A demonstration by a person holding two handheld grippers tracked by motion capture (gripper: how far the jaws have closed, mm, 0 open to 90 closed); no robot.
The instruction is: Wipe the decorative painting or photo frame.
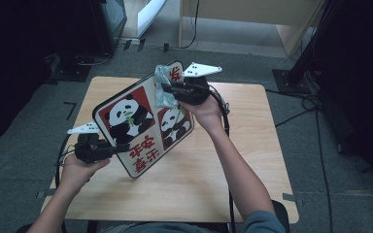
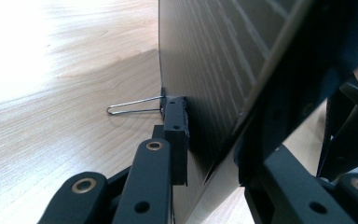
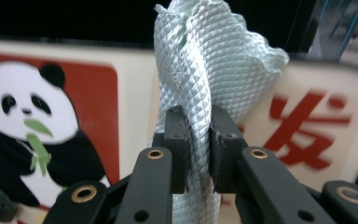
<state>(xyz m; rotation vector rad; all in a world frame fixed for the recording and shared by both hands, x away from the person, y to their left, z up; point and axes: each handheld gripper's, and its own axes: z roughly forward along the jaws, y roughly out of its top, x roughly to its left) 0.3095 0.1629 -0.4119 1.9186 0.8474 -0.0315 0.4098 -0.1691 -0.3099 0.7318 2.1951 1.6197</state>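
Left gripper (image 1: 119,148) fingers clamp the panda board (image 1: 143,121), right gripper (image 3: 198,140) fingers pinch the cloth (image 3: 209,60), seemingly hiding board print.

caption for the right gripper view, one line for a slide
Right gripper shut on a pale green waffle-weave cloth, held up against a panda-printed board with red characters.
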